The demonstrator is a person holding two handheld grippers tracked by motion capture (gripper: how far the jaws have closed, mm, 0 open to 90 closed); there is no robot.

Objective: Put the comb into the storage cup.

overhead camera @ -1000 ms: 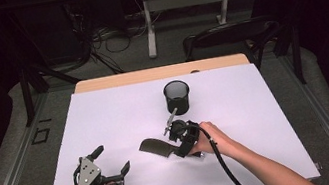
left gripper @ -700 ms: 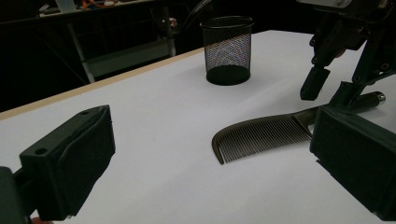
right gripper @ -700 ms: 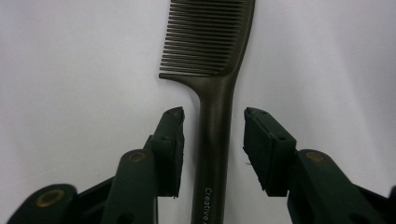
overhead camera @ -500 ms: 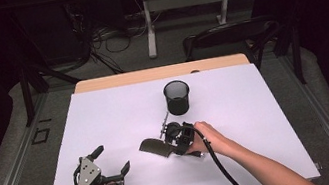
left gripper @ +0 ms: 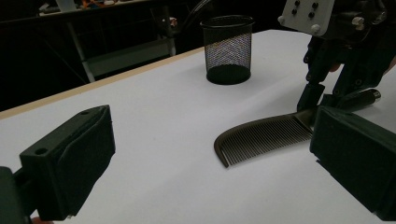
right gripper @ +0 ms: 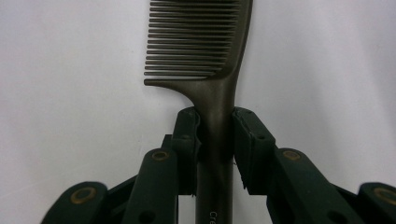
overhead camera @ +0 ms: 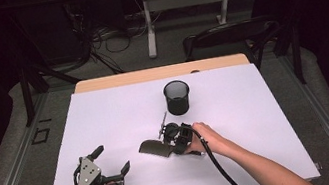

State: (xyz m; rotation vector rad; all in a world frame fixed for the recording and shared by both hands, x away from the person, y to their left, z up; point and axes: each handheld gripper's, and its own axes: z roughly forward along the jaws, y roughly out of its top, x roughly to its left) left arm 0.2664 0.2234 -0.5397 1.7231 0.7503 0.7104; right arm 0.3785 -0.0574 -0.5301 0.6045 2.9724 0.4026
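My right gripper (right gripper: 215,140) has just been closing its fingers (right gripper: 187,140) onto the handle of the dark comb (overhead camera: 154,148), which lies flat on the white tabletop (overhead camera: 256,107) just in front of the mesh cup (overhead camera: 177,97). My left gripper (overhead camera: 112,163) rests well apart, fingers wide open, holding nothing.

the comb's handle (right gripper: 215,186) bears pale letters, cut off at the picture's edge, reading "cre".
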